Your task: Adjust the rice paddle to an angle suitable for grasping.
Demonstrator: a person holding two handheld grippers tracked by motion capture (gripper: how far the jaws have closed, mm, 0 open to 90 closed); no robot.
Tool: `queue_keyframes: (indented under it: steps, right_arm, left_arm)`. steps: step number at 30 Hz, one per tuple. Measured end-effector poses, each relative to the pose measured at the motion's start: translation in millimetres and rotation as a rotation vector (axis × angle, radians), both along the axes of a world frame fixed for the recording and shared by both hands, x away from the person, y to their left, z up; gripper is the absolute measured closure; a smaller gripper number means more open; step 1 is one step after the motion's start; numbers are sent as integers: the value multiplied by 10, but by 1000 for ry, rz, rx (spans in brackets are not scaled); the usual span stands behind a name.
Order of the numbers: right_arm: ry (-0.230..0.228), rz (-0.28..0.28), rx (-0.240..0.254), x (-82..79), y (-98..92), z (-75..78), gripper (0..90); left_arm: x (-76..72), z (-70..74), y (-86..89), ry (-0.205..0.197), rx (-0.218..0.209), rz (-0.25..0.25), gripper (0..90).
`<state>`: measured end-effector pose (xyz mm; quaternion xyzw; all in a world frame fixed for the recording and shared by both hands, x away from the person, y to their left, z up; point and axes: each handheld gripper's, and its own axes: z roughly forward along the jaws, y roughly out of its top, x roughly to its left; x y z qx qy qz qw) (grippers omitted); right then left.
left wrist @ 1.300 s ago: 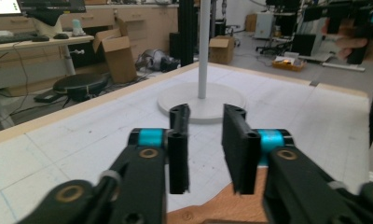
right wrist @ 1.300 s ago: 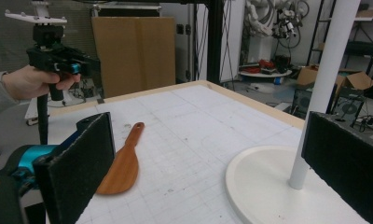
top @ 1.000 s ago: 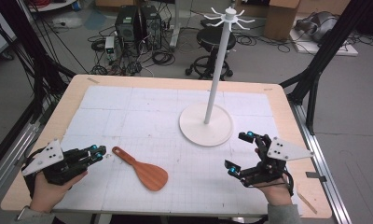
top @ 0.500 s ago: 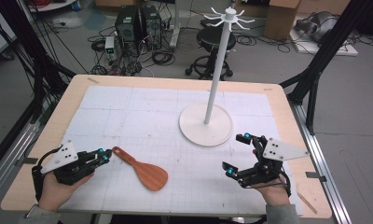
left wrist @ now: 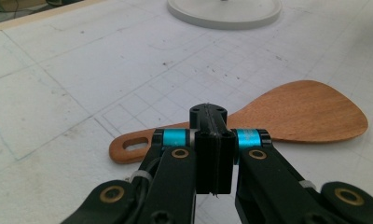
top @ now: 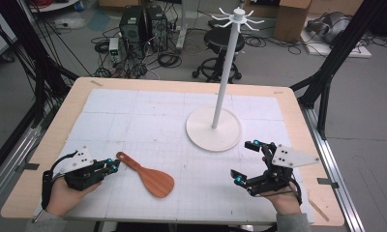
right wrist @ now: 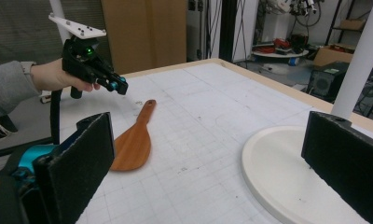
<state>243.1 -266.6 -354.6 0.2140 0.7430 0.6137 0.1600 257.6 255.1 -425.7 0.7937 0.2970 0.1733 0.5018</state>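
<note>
Far left of the stand [top: 215, 128], the left gripper [top: 115, 164] sat low over the mat [top: 148, 111], held in a hand [top: 66, 195] at the near edge. Its jaws were pressed flat together with nothing between them, as the left gripper view made plain: the two black pads [left wrist: 213, 156] met face to face, and the handle ran crosswise just past their tips. In the high view the tips looked just beside the handle end; whether they touched it, I could not tell.

Next, the spatula [top: 147, 174]. It lay flat on the mat, left of the stand and nearer the person, handle toward the left gripper, broad blade angled toward the near edge. In the left gripper view its slotted handle end [left wrist: 128, 144] showed to one side of the closed jaws and the blade to the other.

Then the stand itself, its round white base on the mat and its pole upright, with small hooks at the top.

Right of the stand and nearer the person, the right gripper [top: 245, 162] hovered with jaws spread wide, empty, well apart from the spatula. Its own view showed the two pads [right wrist: 82, 158] far apart, the stand's base between them farther off.
</note>
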Motion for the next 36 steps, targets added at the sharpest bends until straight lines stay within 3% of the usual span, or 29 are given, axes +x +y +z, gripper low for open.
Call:
queue_keyframes:
  steps: [22, 27, 36]
  right_arm:
    - [18, -15, -14, -60, -51, -33, 18]
    - [19, -21, -12, -83, -76, -28, 18]
    - [12, -27, -8, -104, -100, -23, 18]
  left_arm:
    - [213, -226, -119, 136, 73, -6, 895]
    - [248, -233, -109, 156, 56, 10, 895]
    - [307, -251, -110, 211, 64, 37, 896]
